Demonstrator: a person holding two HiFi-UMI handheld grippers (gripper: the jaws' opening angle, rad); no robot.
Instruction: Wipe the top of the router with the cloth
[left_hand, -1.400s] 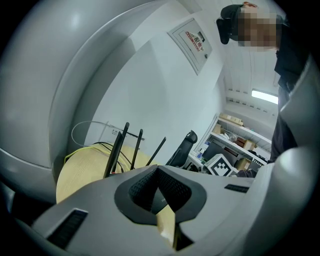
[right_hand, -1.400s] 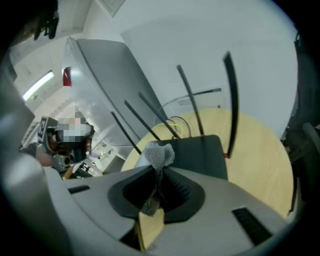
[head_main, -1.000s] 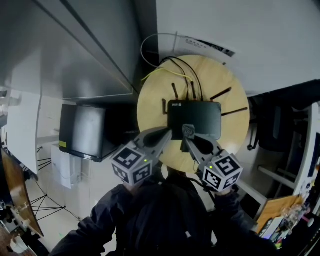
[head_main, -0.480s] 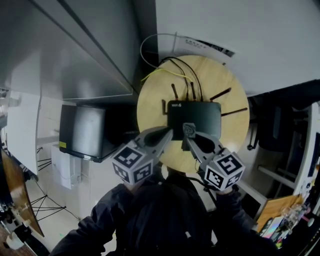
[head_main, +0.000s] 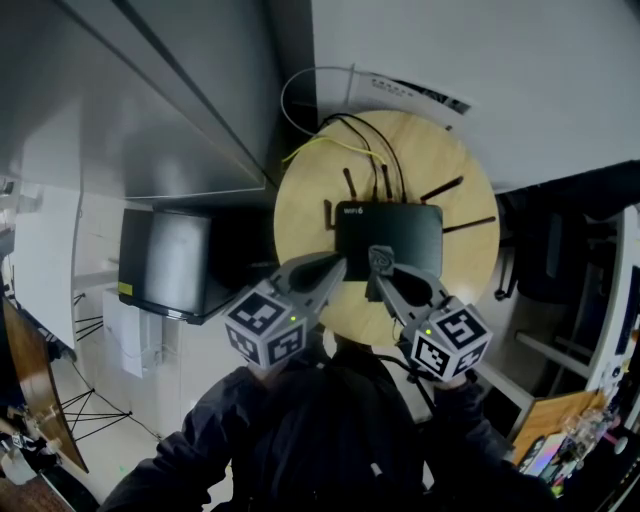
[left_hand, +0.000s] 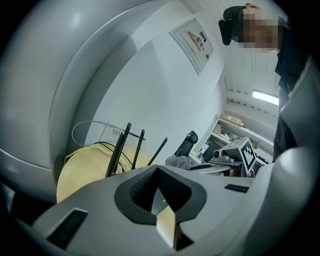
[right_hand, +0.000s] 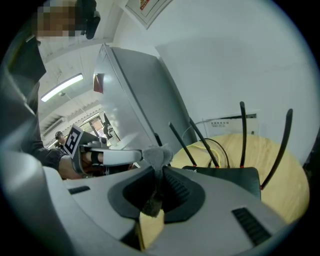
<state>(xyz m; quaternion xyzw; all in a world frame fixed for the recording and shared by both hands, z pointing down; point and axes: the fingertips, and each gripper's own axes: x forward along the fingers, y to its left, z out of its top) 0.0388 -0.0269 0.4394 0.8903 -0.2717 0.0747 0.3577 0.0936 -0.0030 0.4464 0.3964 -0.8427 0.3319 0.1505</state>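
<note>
Router (head_main: 388, 238) sits mid-frame on the round wooden table (head_main: 300, 215); I can't read its white print. My right gripper (head_main: 384, 272) angles up from lower right, pinching the grey cloth (head_main: 381, 259) over its near edge. My left gripper (head_main: 335, 265) is closed and empty.

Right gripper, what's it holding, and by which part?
The grey cloth, pinched in the right gripper by its bunched lower part; a tuft sticks out.

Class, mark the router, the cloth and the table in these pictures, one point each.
router (head_main: 400, 228), head view, on its black top.
cloth (right_hand: 157, 155), right gripper view, on its grey tuft.
table (head_main: 302, 205), head view, on bare wood at its left.
</note>
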